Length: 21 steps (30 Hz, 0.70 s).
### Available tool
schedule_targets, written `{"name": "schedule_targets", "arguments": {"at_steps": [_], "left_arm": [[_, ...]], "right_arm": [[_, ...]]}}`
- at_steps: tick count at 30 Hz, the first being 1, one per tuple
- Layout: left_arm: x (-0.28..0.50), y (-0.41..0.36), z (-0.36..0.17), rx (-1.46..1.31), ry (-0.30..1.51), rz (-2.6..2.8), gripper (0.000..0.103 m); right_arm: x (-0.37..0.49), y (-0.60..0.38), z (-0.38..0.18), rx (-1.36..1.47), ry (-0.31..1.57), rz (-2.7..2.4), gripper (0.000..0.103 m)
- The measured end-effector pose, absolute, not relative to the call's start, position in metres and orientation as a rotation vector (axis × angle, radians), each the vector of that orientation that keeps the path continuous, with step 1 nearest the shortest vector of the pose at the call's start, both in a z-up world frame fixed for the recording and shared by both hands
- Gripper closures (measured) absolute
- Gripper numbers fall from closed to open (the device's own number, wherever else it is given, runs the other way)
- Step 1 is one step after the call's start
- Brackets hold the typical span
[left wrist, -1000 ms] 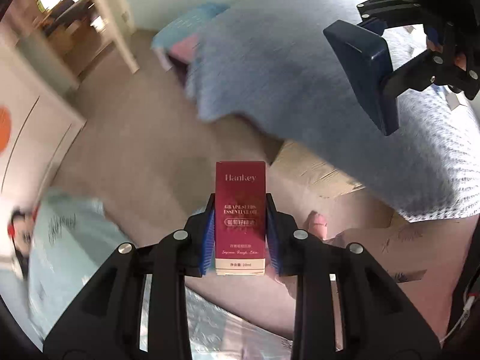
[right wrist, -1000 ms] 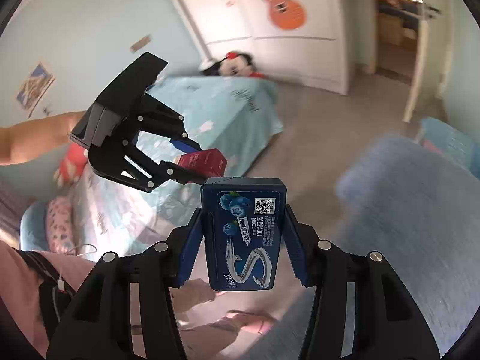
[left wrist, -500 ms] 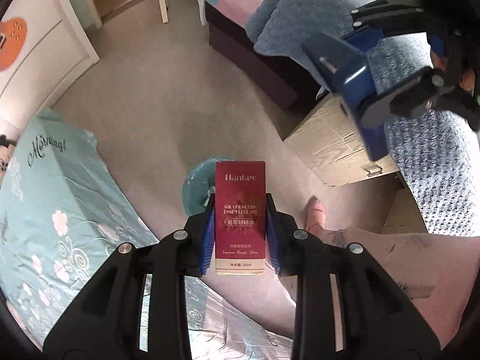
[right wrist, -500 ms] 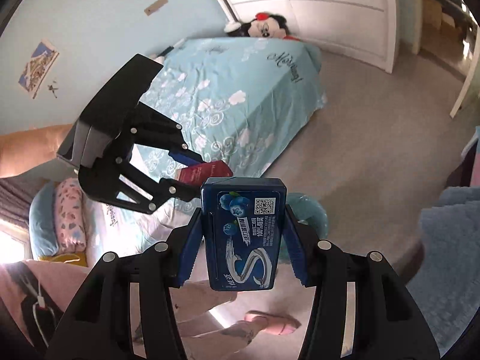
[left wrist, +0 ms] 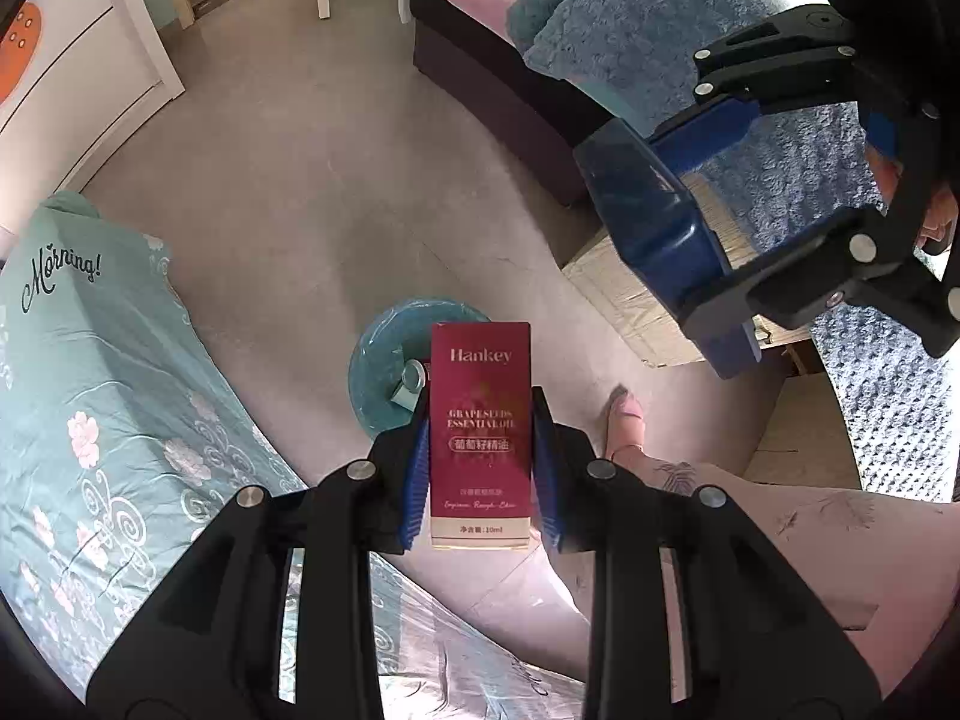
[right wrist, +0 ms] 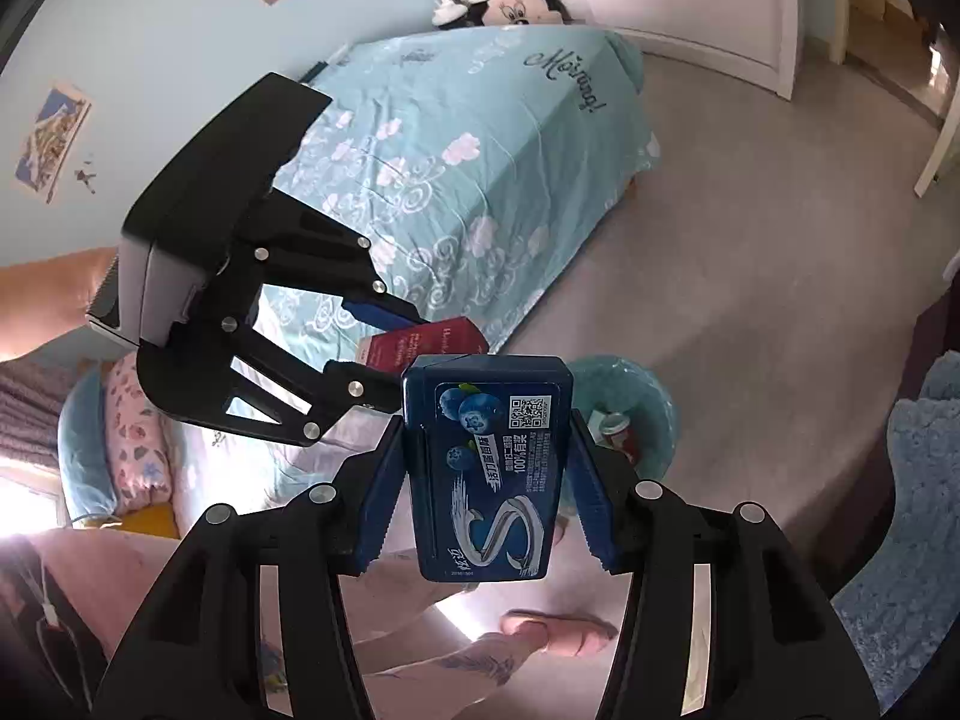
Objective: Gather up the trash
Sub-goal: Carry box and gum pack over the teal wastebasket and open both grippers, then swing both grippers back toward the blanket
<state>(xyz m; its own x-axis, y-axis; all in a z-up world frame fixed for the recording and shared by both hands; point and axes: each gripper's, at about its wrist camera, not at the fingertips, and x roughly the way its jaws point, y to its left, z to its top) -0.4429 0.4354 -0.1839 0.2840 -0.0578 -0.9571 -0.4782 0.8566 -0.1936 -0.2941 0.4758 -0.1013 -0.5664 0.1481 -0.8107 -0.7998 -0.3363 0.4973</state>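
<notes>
My left gripper is shut on a tall dark-red carton marked "Hankey", held upright. My right gripper is shut on a dark-blue gum box with blueberries printed on it. A round trash bin lined with a blue bag stands on the floor below both; some trash, including a can, lies inside. In the left wrist view the right gripper with the blue box hangs at the upper right. From the right wrist camera, the left gripper with the red carton sits just left of the blue box.
A bed with a turquoise flowered cover lies beside the bin. A cardboard box and a blue fluffy blanket are on the other side. The person's legs and slippered foot stand close to the bin. A plush toy rests at the bed's far end.
Both grippers have tipped downward and sunk, so the floor and the blue-lined bin have come into view beneath them. Each still holds its box.
</notes>
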Motion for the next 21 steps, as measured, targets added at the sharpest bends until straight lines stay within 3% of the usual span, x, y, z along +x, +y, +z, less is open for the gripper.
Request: {"name": "schedule_targets", "arguments": {"at_steps": [11,12,13,14,15,18,21], "left_arm": [[-0.442,0.434,-0.205,-0.518,1.281,0.281,0.075],[-0.441,0.434,-0.208,-0.519,1.287,0.286,0.070],[-0.441,0.435,-0.212,-0.525,1.297,0.296,0.055],[-0.441,0.437,-0.214,-0.541,1.296,0.305,0.048],[-0.441,0.439,-0.216,-0.556,1.295,0.310,0.041],[-0.441,0.440,-0.218,-0.578,1.300,0.325,0.033],[-0.444,0.439,-0.215,-0.560,1.301,0.328,0.033]], "right_arm": [[-0.304,0.486,-0.123,-0.927,1.290,1.911,0.050],[-0.304,0.488,-0.127,-0.938,1.298,1.896,0.049],[-0.304,0.489,-0.131,-0.947,1.304,1.874,0.047],[-0.303,0.490,-0.133,-0.952,1.310,1.859,0.036],[-0.302,0.489,-0.134,-0.954,1.314,1.843,0.030],[-0.298,0.488,-0.138,-0.954,1.325,1.813,0.028],[-0.293,0.485,-0.137,-0.950,1.328,1.802,0.028]]}}
